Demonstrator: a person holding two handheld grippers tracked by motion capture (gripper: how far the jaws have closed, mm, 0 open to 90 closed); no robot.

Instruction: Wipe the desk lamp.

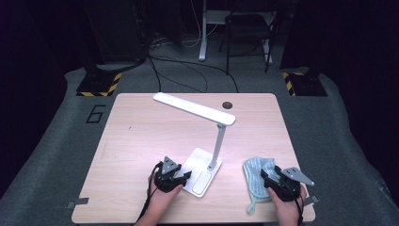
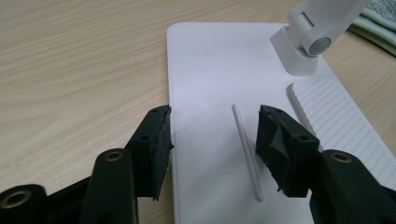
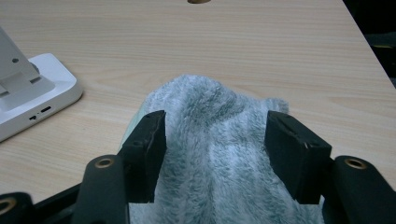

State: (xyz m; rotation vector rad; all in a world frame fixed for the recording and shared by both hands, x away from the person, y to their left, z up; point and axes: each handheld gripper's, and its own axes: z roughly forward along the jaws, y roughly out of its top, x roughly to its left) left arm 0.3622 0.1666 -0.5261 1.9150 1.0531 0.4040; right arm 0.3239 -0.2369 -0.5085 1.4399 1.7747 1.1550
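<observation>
In the high view, the lamp (image 1: 203, 141) stands near the desk's (image 1: 141, 127) front edge, the cloth (image 1: 256, 181) toward its front right corner. The left gripper (image 2: 214, 135) view shows the jaws spread open over the lamp base's (image 2: 210, 70) left edge. In the right gripper (image 3: 215, 154) view, open jaws straddle the cloth (image 3: 215, 140), not clamping it.

The high view looks forward and down from above the person's side onto the whole pale wooden desk (image 1: 141, 141). The left gripper view sits low and close over the flat white plastic base of the desk lamp (image 2: 210, 70), facing along it (jaws rising from the bottom edge). The right gripper view hovers just over the fluffy grey-green cloth (image 3: 219, 135), facing the desk's far edge; both share that lamp base (image 3: 42, 93).
</observation>
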